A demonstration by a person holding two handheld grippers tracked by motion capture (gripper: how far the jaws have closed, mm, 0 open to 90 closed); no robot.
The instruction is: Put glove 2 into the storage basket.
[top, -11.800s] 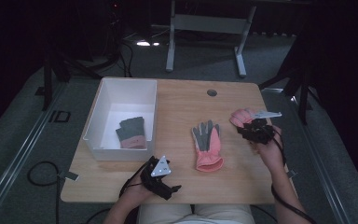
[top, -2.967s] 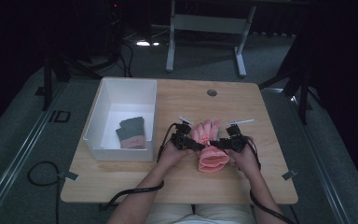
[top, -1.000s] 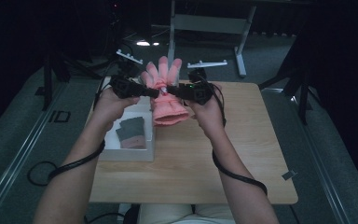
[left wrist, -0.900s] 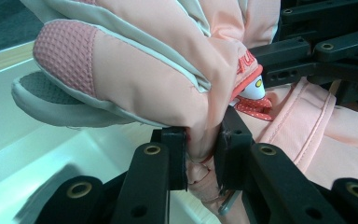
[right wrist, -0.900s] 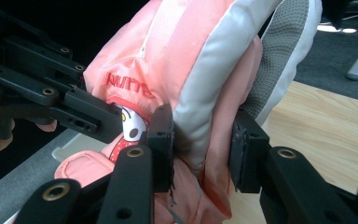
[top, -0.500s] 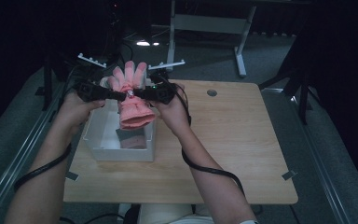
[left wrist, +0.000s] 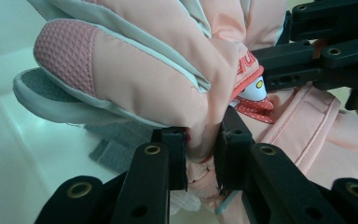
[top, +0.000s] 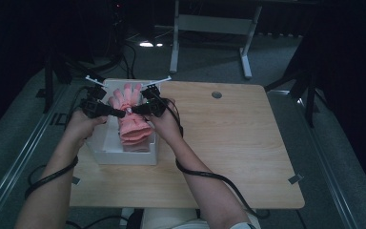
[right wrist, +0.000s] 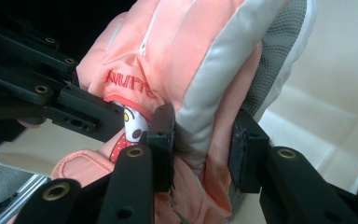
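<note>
The pair of padded pink winter gloves with grey trim [top: 129, 114] hangs in the air over the white rectangular plastic bin [top: 106, 149], which stands at about 9 o'clock on the light wooden table [top: 228, 143]. The left gripper [top: 118, 113] pinches the gloves from the 9 o'clock side and the right gripper [top: 132, 111] from the 3 o'clock side, so the soft bundle is carried between two holds and does not fold or slip.

In the left gripper view, the jaws are narrow and clamped on a fold of pink fabric [left wrist: 200, 135]. In the right gripper view, the jaws stand a little wider, because they hold a thicker part with the grey strip [right wrist: 205, 121].

The fingers of the gloves point to 12 o'clock and the cuffs hang down toward the bin. A grey cloth item [left wrist: 116, 144] lies on the bin floor below. I judge that the gloves are held here to be lowered into the bin.
</note>
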